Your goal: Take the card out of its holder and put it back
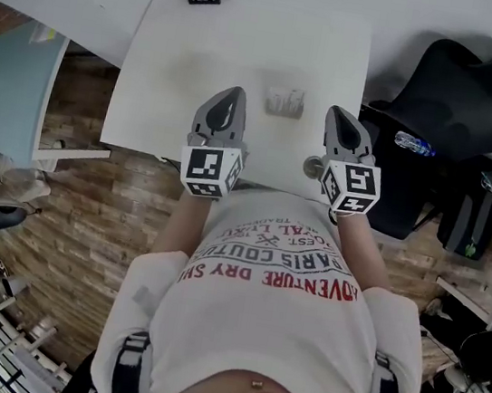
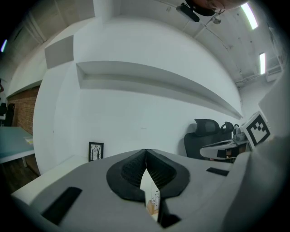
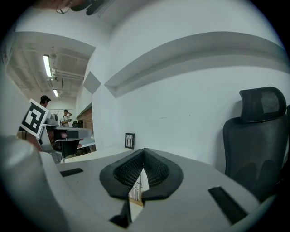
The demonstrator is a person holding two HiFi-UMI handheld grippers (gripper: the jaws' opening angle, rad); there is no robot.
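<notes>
Not started: card (image 1: 285, 101) sits in holder (image 1: 282, 111) on table (image 1: 174, 61), ahead between claws. Left gripper (image 1: 230, 104) clamped shut, empty; right gripper (image 1: 342, 123) same. I've whole pull-and-return left

The only readable print is on the person's white shirt (image 1: 271, 332), near the bottom of the head view and upside down there. A red line reads "ADVENTURE DRY SH…", and a dark line above it reads "PARIS COUTUR…". The smaller lines are too fine to read. The cubes on the left gripper (image 1: 235, 93) and right gripper (image 1: 340, 113) bear black-and-white square code markers, not letters.
</notes>
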